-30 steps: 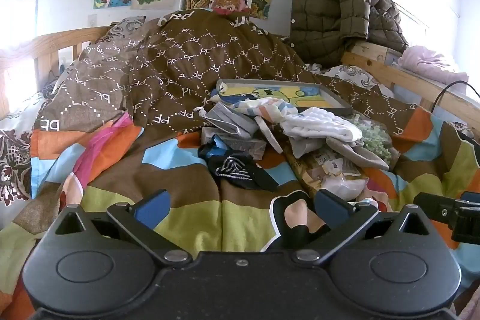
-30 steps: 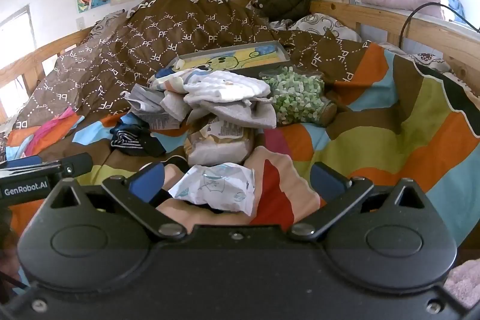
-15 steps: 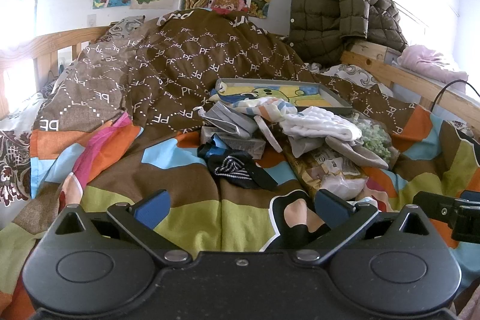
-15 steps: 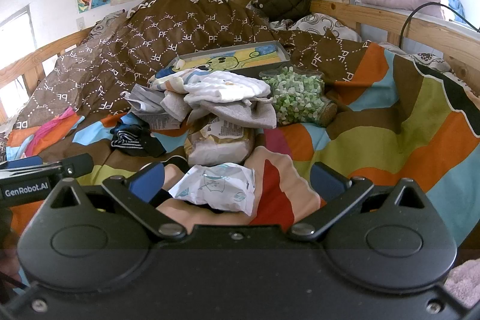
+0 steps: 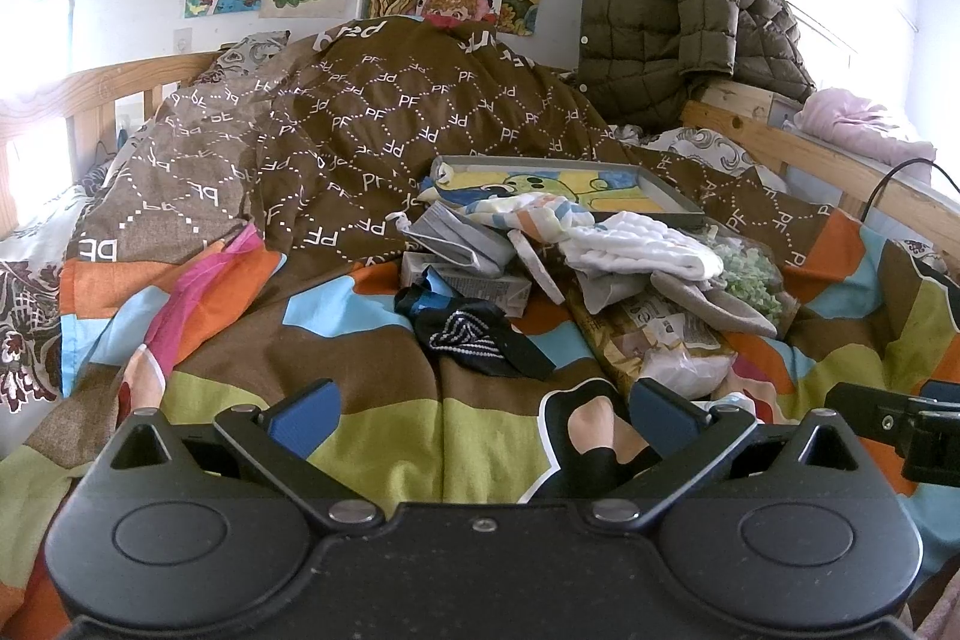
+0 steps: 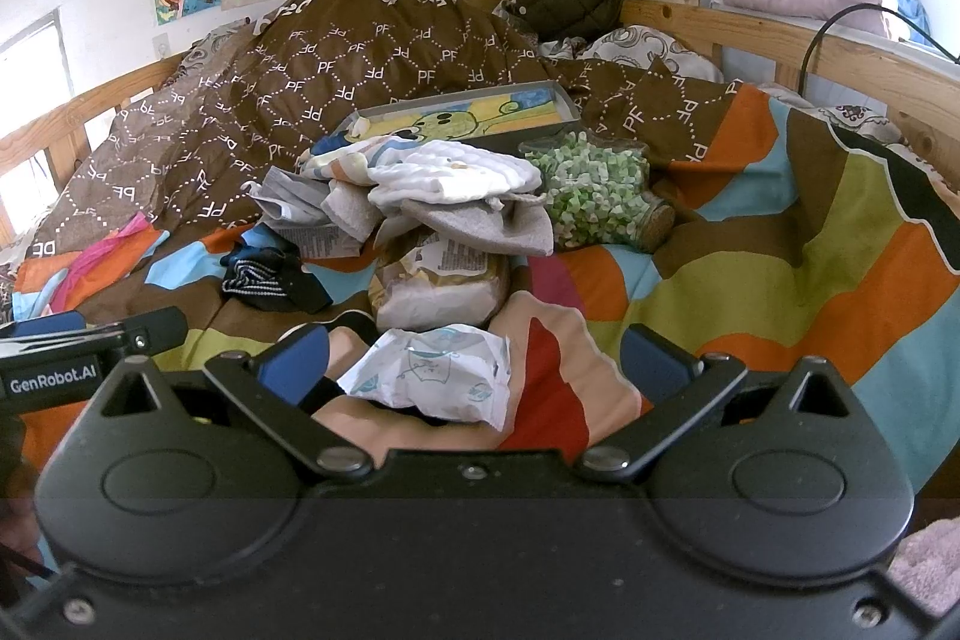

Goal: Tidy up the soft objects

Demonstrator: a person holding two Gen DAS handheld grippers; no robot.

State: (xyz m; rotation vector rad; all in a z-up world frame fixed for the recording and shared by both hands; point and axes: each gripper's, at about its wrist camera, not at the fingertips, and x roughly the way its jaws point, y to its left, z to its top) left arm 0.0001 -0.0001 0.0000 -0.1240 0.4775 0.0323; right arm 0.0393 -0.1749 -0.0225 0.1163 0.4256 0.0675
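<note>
While both jaws stand wide and empty, left gripper (image 5: pixel 483 415) and right gripper (image 6: pixel 474 361) hover low over striped bedspread (image 6: pixel 798 274). White packet (image 6: pixel 438 370) — between right fingers. Beyond: heap of soft cloths (image 6: pixel 444 178) — black sock (image 5: pixel 480 337) beside it, tray (image 5: pixel 564 178) behind.

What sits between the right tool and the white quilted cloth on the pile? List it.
From the right tool, a white crinkled packet lies nearest, then a bagged loaf, then grey cloth directly under the white quilted cloth. Both tools are open and empty.
</note>
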